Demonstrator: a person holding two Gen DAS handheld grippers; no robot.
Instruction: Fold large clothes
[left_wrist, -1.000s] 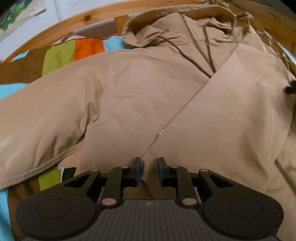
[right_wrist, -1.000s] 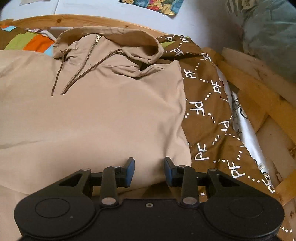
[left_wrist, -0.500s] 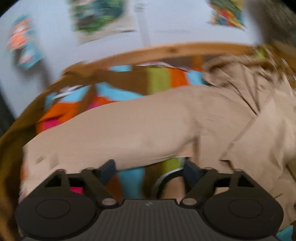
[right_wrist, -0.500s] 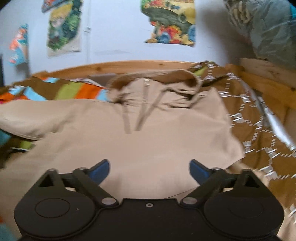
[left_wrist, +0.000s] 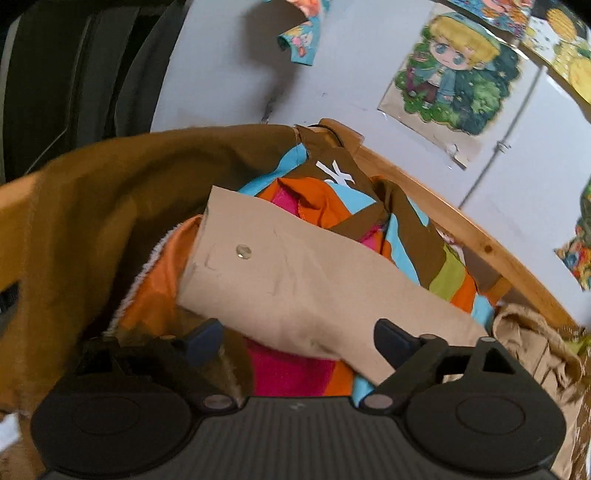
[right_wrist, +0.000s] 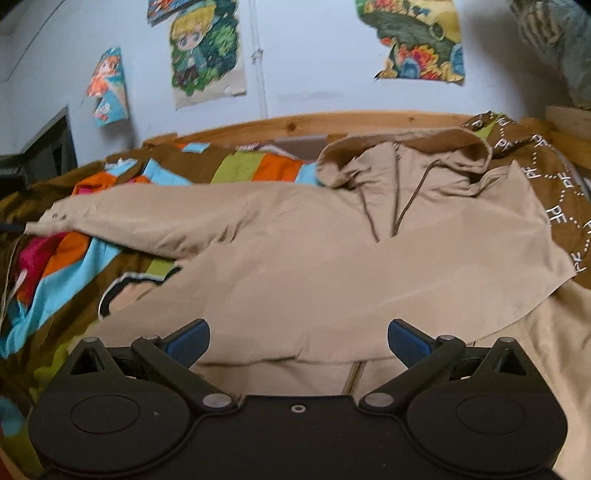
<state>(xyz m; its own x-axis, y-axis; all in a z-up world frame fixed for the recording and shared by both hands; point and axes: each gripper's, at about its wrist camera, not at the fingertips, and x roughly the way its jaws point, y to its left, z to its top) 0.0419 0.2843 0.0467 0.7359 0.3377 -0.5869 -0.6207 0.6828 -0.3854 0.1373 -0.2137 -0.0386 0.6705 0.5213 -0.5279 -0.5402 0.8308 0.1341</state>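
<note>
On the bed (right_wrist: 92, 280), a tan hooded jacket (right_wrist: 332, 266) lies flat, hood toward the headboard edge, one sleeve (left_wrist: 295, 280) stretched toward the left side. Both the left gripper (left_wrist: 295, 341) and right gripper (right_wrist: 297, 341) have fingers spread wide, empty.

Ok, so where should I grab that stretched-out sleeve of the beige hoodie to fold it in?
Take the sleeve at its cuff end, near the snap. It lies flat and extended away from the body, with the cuff's free edge reachable from the outer side. The open left claw already faces it, so come in from the sleeve's near long edge, probably pinching both layers.
</note>
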